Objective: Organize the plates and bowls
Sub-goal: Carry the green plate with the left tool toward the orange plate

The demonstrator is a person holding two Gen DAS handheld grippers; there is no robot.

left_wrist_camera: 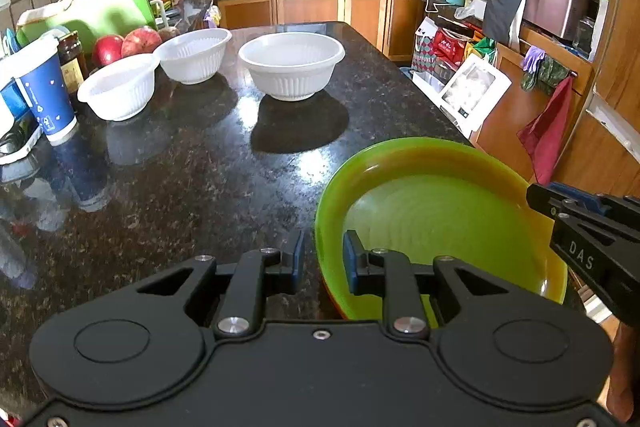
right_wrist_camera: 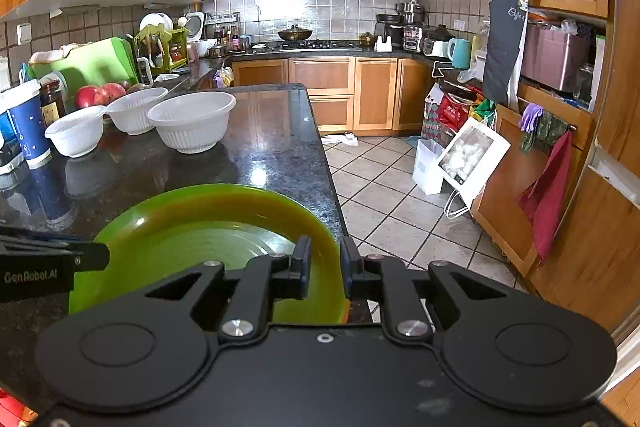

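A: Two claws, one plate (left_wrist_camera: 432, 219). Why both on the same green thing?

B: It is wide and shallow, so a grip on each side keeps it level. The left claw (left_wrist_camera: 323, 263) straddles the near-left rim, one pad inside and one outside; the right claw (right_wrist_camera: 325, 267) does the same on the right rim.

A: Are they clamped?

B: Judging by the gaps, not quite. On both, the pads stand a little apart with the rim between them, and I see some space beside the rim. I call them apart around it, not squeezed on it.

A: Where does the plate sit?

B: At the near right corner of the table (left_wrist_camera: 192, 179), close to the edge above the tiled floor (right_wrist_camera: 392, 195). An orange sliver shows under its near rim, perhaps another plate beneath; I cannot tell.

A: And the bowls?

B: Three white bowls (left_wrist_camera: 291, 65) stand well apart from the plate, in a loose row toward the far left, beside the cup (left_wrist_camera: 42, 91) and the fruit (left_wrist_camera: 124, 45). They look unstacked, so nesting them seems not yet done.
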